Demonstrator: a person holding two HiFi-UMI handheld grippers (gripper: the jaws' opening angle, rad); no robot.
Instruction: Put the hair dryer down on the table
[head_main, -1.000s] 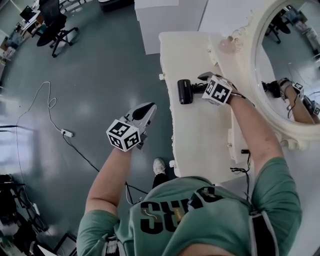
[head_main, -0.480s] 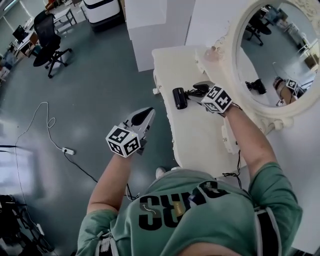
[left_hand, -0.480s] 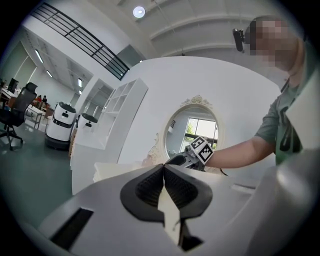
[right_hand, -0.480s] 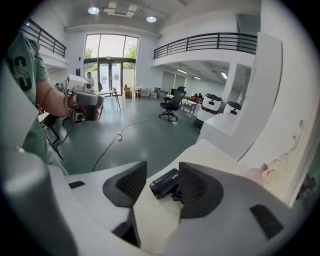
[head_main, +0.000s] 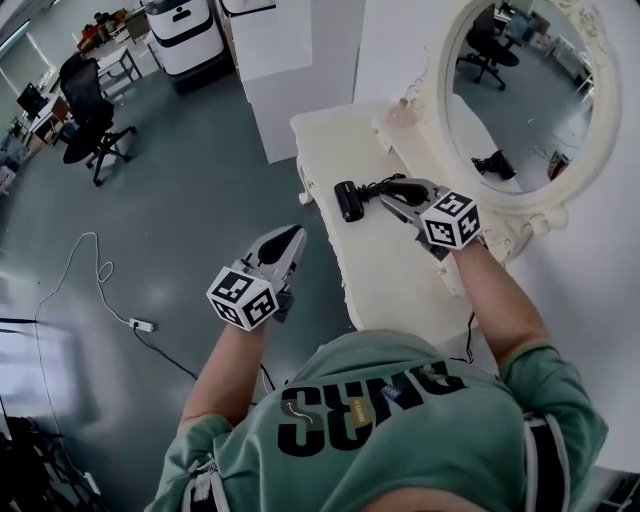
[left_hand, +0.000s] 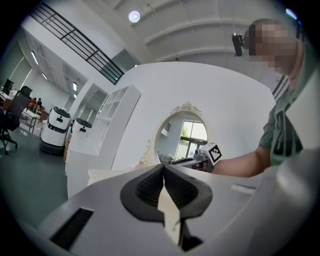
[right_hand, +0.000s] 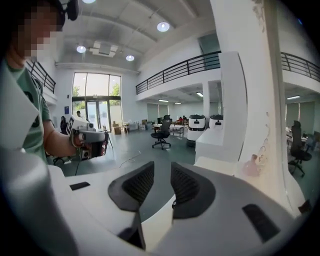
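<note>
In the head view the hair dryer (head_main: 348, 200) lies on the white table (head_main: 390, 270) below the mirror (head_main: 510, 100). The right gripper (head_main: 392, 200) is just beside it but not gripping it, and the left gripper (head_main: 288, 240) hangs over the floor, off the table's left edge. The left gripper view shows its pads (left_hand: 150, 187) pressed together with nothing between them. The right gripper view shows its pads (right_hand: 137, 186) a narrow gap apart, just having been closing, with nothing between them either.
</note>
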